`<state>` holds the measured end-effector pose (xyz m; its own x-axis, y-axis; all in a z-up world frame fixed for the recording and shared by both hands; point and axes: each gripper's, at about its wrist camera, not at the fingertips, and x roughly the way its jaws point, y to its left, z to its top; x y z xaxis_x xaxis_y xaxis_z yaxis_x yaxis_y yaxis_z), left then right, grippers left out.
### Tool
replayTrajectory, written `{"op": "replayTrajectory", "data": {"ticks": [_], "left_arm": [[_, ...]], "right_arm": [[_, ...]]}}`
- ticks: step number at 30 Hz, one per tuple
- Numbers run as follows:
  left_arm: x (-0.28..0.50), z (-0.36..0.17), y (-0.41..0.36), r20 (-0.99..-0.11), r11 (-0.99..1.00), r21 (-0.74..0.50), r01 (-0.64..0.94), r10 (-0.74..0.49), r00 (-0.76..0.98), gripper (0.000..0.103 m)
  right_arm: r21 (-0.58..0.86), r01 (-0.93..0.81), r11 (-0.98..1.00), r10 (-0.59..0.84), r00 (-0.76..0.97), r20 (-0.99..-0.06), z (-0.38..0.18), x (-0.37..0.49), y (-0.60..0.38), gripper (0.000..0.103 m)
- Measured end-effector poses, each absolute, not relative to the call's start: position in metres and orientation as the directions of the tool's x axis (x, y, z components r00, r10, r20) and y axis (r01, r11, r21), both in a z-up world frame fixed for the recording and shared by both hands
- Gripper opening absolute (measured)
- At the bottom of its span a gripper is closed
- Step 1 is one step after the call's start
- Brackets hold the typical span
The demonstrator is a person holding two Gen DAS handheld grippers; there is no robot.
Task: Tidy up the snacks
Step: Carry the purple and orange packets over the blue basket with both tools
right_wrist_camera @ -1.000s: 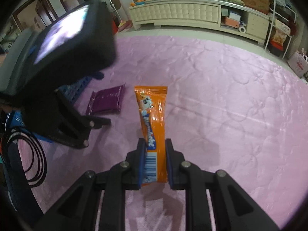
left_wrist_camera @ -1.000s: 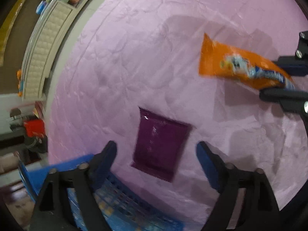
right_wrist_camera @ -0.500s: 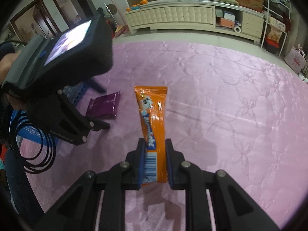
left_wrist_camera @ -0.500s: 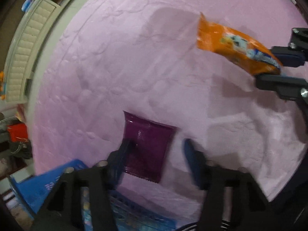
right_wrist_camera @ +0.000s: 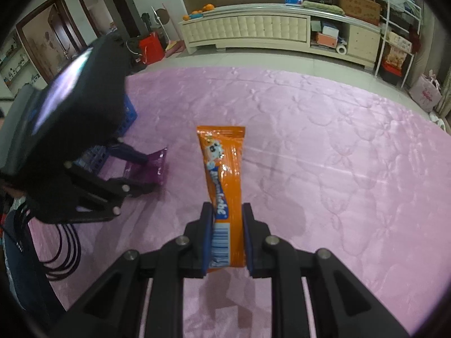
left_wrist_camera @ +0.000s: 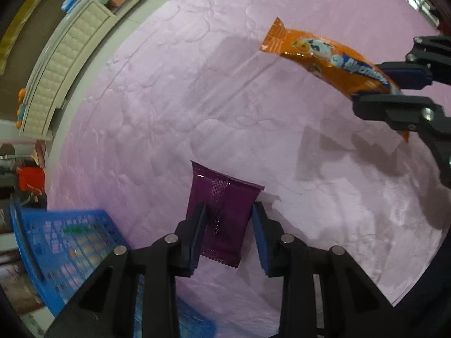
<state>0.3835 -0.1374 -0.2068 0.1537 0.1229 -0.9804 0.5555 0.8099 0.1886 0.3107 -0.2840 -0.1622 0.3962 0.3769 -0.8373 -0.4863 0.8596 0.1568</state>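
Tongs of the left hand point steeply down, jaws closing on the purple packet between them; its left blue pad already meets the packet's edge, while a sliver of gap shows at the right pad. Packet lies flat on the pink quilted mat, so a grip across its width suits lifting. Blue basket, just left of these tongs, is the likely destination. Right tongs stay clamped on the barcode end of the orange snack tube, held clear above the mat, probably awaiting its turn
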Motion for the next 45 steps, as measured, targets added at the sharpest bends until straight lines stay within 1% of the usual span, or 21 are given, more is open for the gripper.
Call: {"op": "replayTrajectory", "data": {"ticks": [5,9,17,22,25,30,38,45], "left_arm": [[0.342,-0.178,-0.131,-0.97,0.837,0.177,0.517,0.061,0.234,0.03],[0.312,-0.151,-0.126,-0.957,0.85,0.167,0.5,0.017,0.289,0.03],[0.271,-0.082,-0.098,-0.918,0.877,0.147,0.458,-0.051,0.392,0.03],[0.246,-0.05,-0.083,-0.888,0.885,0.152,0.441,-0.074,0.454,0.03],[0.235,-0.038,-0.069,-0.867,0.889,0.16,0.429,-0.081,0.491,0.03],[0.204,-0.003,-0.044,-0.836,0.9,0.166,0.403,-0.088,0.542,0.03],[0.191,0.018,-0.003,-0.804,0.907,0.198,0.372,-0.066,0.59,0.03],[0.182,0.032,0.034,-0.78,0.929,0.178,0.325,-0.068,0.622,0.03]], "right_arm": [[0.141,-0.501,0.854,0.38,0.414,-0.827,-0.152,0.294,-0.281,0.023],[0.11,-0.511,0.853,0.354,0.41,-0.841,-0.143,0.276,-0.273,0.023],[0.037,-0.566,0.824,0.348,0.454,-0.82,-0.095,0.231,-0.247,0.023],[-0.011,-0.584,0.812,0.341,0.488,-0.803,-0.066,0.209,-0.225,0.023],[-0.041,-0.593,0.804,0.336,0.51,-0.792,-0.05,0.197,-0.211,0.023],[-0.076,-0.603,0.794,0.335,0.539,-0.772,-0.031,0.182,-0.19,0.023],[-0.112,-0.634,0.766,0.358,0.564,-0.744,-0.01,0.175,-0.152,0.023],[-0.129,-0.681,0.721,0.395,0.557,-0.731,-0.001,0.176,-0.114,0.023]]}}
